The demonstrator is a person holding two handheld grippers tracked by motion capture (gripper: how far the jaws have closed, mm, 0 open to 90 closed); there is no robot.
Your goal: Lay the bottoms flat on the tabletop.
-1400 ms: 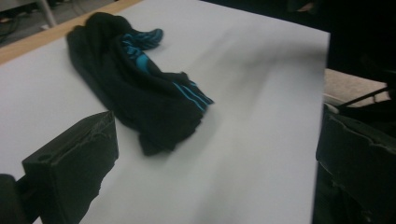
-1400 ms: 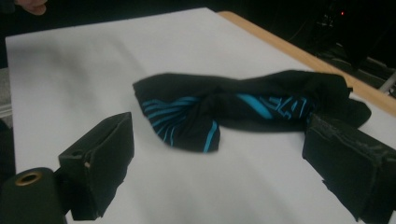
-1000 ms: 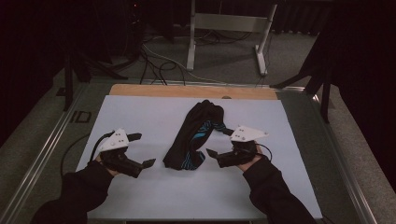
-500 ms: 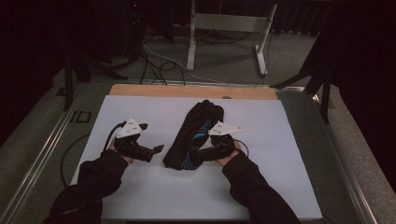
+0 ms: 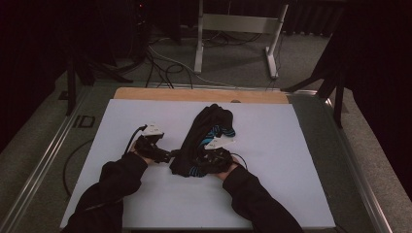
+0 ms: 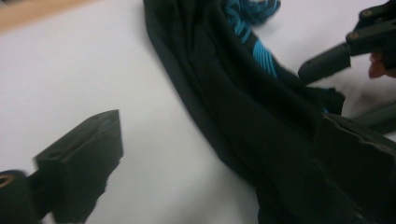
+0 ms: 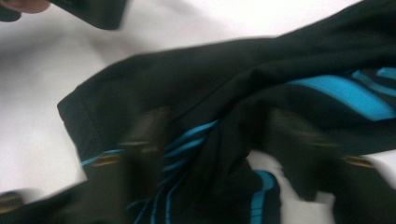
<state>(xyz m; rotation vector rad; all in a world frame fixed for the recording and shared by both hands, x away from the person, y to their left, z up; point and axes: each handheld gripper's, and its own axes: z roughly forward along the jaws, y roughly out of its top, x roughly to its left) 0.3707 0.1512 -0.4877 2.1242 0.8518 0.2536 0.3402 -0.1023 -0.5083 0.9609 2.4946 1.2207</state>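
A black garment with bright blue stripes point(image 5: 206, 128) lies bunched lengthwise on the white table top point(image 5: 291, 160). My left gripper point(image 5: 171, 156) is at its near left edge. In the left gripper view its jaws stand wide, have just been closing a little, and the garment's hem point(image 6: 243, 107) lies between them point(image 6: 224, 140). My right gripper point(image 5: 201, 160) rests on the garment's near right end. Its blurred jaws point(image 7: 224, 149) have just been closing and straddle a fold of the striped cloth point(image 7: 205, 93). I see no firm pinch.
A wooden strip point(image 5: 194, 94) borders the table's far edge, and metal rails point(image 5: 53, 150) run along both sides. Beyond it stand a metal frame point(image 5: 235, 22) and loose floor cables point(image 5: 160, 68). Bare white surface lies left and right of the garment.
Both hands have moved inward and down to the garment's near end. The right gripper's jaws are now narrower, over the cloth. The garment itself lies much as before.
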